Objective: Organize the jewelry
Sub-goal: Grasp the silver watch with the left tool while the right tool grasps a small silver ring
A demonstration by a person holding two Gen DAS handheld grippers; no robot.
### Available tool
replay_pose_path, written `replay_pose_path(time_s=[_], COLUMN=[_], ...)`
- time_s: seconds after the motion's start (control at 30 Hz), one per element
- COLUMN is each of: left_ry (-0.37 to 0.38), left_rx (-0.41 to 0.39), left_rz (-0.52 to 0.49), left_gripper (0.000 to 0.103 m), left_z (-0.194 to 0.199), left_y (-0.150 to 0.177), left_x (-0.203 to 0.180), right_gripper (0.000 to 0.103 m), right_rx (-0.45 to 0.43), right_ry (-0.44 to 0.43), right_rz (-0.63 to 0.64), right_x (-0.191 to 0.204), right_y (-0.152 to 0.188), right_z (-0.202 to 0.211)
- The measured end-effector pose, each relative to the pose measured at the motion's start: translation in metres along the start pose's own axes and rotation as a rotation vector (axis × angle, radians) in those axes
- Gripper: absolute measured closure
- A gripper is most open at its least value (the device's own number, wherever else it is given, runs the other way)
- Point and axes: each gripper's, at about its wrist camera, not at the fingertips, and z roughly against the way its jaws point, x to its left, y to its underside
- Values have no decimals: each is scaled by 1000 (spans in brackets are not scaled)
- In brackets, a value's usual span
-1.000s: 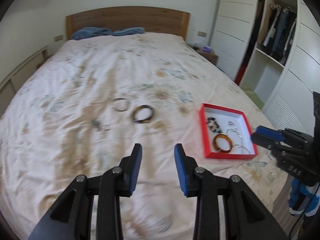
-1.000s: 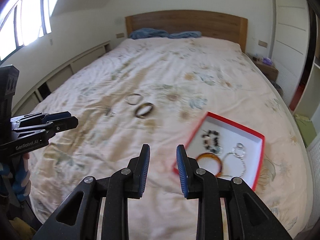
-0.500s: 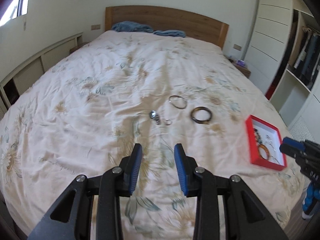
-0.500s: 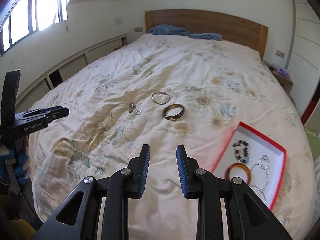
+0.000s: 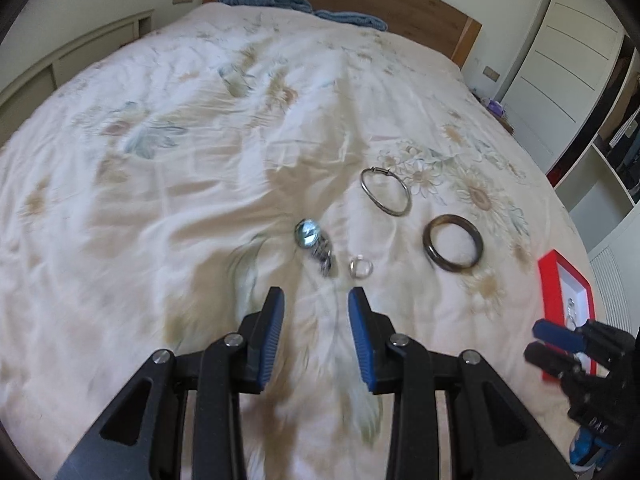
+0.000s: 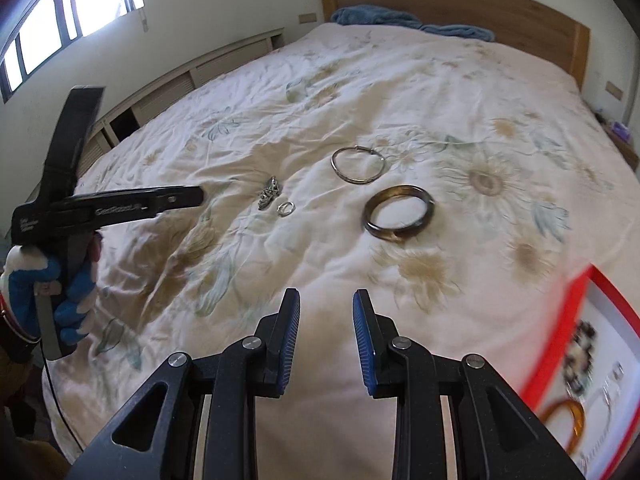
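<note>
Both the left gripper [image 5: 316, 300] and right gripper [image 6: 326, 304] are held partly open and empty above the bed [image 5: 160, 160]. A small ring [image 5: 361, 267], pendant [image 5: 307, 233], silver bangle [image 5: 386, 191] and brown bangle [image 5: 453, 247] are seen mid-bed; the red box [image 6: 592, 280] sits near the right edge.

Bedspread [image 5: 168, 184]: matt wrinkled cloth, floral print. Thin bangle [image 5: 385, 197] centre frame looks polished metal; thick bangle [image 5: 453, 247] right of it glossy, brown, smooth. Headboard [image 6: 472, 4] at top: matt wood.

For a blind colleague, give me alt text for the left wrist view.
The open left gripper hovers over a floral bedspread, nearest a small ring and silver pendant. Beyond lie a silver bangle and brown bangle; a red box sits right.
</note>
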Motion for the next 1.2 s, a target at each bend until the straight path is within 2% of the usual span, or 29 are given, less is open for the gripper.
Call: replay_pose_path(time_s=[0.23, 0.47, 0.53, 0.6, 0.7, 0.9, 1.2], left_ry=[8, -37, -29, -24, 4, 62, 125], left_rx=[28, 60, 58, 50, 39, 15, -27], left_rz=[-8, -12, -32, -44, -30, -14, 30], left_gripper=[71, 71, 72, 81, 87, 92, 93], left_z=[-59, -98, -101, -101, -100, -93, -83], left_y=[-27, -33, -30, -29, -29, -28, -28], left_x=[-7, 3, 5, 8, 19, 29, 42], right_gripper=[75, 75, 75, 75, 75, 75, 74], right_rx=[10, 19, 20, 24, 26, 29, 28], right_ry=[-50, -97, -110, -122, -143, -183, -200], right_rz=[-4, 21, 28, 35, 52, 87, 123], right_x=[-14, -10, -8, -6, 1, 15, 26], right_y=[-20, -31, -34, -37, -43, -53, -67], right_z=[-41, -72, -80, -88, -100, -123, -152])
